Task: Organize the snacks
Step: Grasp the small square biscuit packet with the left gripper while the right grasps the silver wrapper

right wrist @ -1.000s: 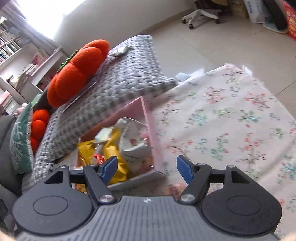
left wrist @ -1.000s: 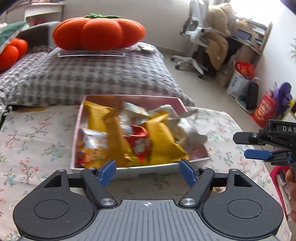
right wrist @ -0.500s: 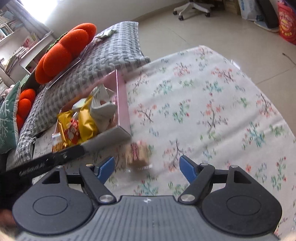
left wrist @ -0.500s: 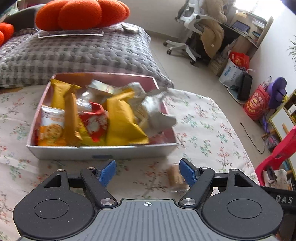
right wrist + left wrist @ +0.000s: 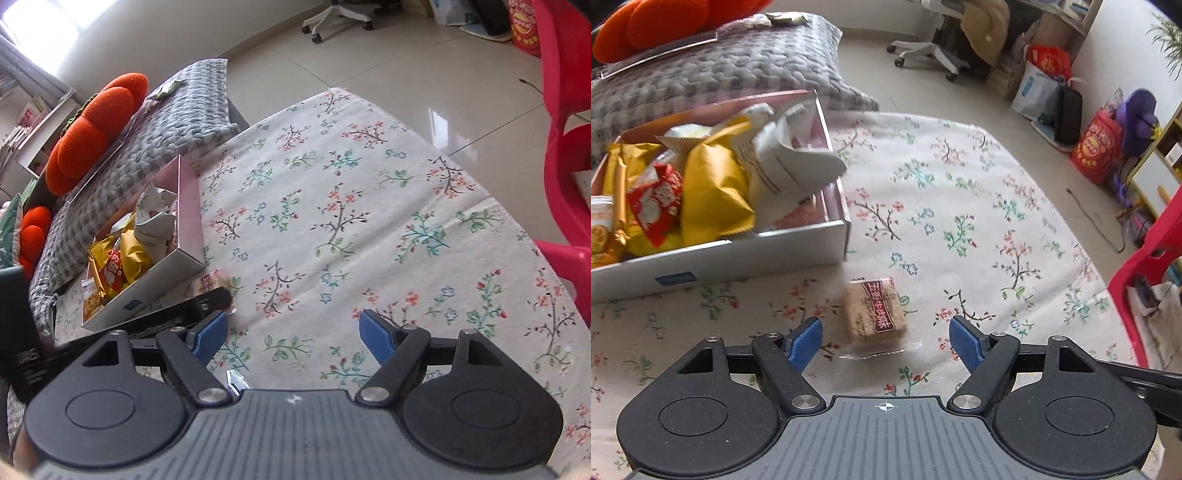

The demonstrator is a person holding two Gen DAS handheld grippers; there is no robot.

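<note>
Snacks fill the pink box that stands on the surface, which is covered with a flowered cloth. Behind the box, on the left, lies a grey knitted cushion with an orange pumpkin pillow on it. Farther right the tiled floor carries a white office chair, some bags, and a red plastic chair just beside the edge of the surface.

The left hand-held gripper points steeply down at the cloth, its jaws wide apart and holding nothing. One wrapped biscuit lies flat on the cloth between its blue fingers, near the front right corner of the box and not touched by the pads. The right hand-held gripper also points down, over bare cloth to the right of the box. Its jaws have just been opening, and nothing is between them.

Inside the box lie yellow bags, a red and white packet and a crumpled white wrapper that hangs over the right wall.
</note>
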